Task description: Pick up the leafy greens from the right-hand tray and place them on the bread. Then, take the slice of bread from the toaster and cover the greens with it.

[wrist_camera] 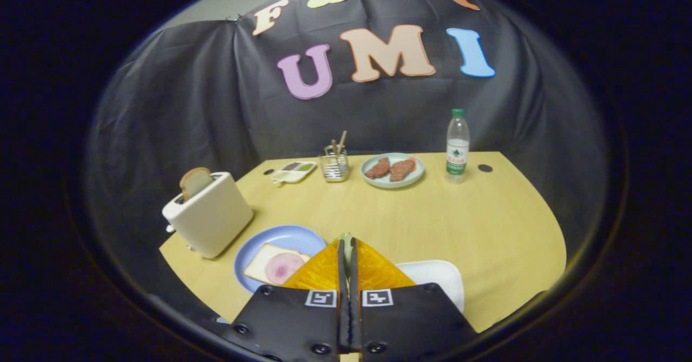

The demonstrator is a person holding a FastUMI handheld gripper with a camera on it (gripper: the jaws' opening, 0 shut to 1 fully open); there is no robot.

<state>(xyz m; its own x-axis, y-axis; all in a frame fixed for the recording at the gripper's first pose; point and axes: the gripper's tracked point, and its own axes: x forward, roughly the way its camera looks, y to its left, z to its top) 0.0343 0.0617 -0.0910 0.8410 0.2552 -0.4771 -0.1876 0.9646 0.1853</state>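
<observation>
- Our jaws [346, 254] are nearly together, clamped on a sliver of leafy greens [346, 241] that pokes out at the tips.
- The greens are off the white tray [439, 275], which sits just right of the jaws on the counter [486, 216]; we judge the pick as done.
- The target bread [275, 265] lies on the blue plate [281, 238], just left of the jaws, with a pink ham round on top. No greens on it yet.
- The toaster [208, 216] stands beyond the plate to the left, its slice of bread [195, 181] upright in the slot, untouched.
- Far side of the counter: a plate of meat pieces [392, 170], a water bottle [457, 146], a wire holder [333, 165] and a small palette dish [293, 172]. None are in our path.
- Progress: roughly a quarter in. Left to do: carry the greens over the ham, release, then fetch the toaster slice and cap the stack.
- Risk, in our view: the grip is thin, so the leaf could slip on the move.
</observation>
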